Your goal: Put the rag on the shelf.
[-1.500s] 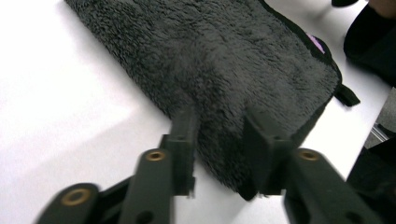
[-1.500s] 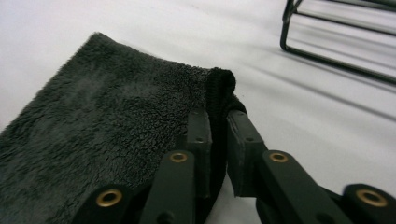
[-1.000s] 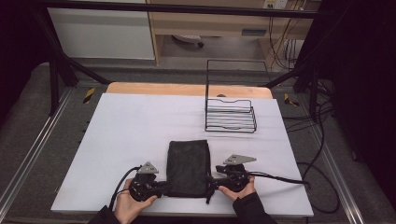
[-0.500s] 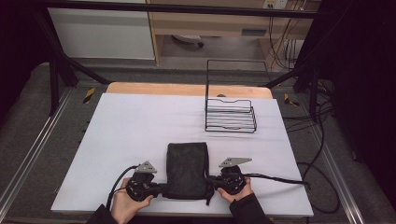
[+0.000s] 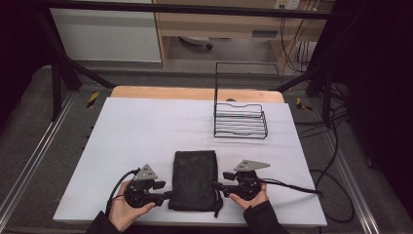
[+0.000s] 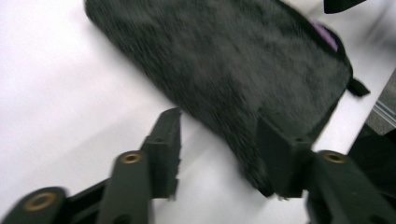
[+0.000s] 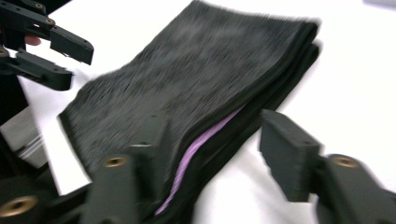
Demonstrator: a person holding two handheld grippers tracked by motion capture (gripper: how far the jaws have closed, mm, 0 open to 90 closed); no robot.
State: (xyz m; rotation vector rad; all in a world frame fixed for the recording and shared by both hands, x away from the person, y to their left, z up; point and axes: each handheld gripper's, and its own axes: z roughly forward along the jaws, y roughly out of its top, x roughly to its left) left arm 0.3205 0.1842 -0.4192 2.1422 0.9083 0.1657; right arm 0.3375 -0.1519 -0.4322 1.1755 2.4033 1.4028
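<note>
High view: black cloth bag flat at 6 o'clock on white table, wire rack at 1 o'clock. Left gripper at bag's 8 o'clock corner, right gripper at 4 o'clock edge. Left gripper view: jaws just opened, spread, bag edge between, unpinched. Right gripper view: jaws just opened, straddling bag's purple-lined edge, no squeeze.

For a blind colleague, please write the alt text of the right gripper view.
A folded black cloth with a purple strip in its side lies on a white table, its near edge between the open black jaws of the right gripper. The left gripper sits at the upper left, jaws open.
</note>
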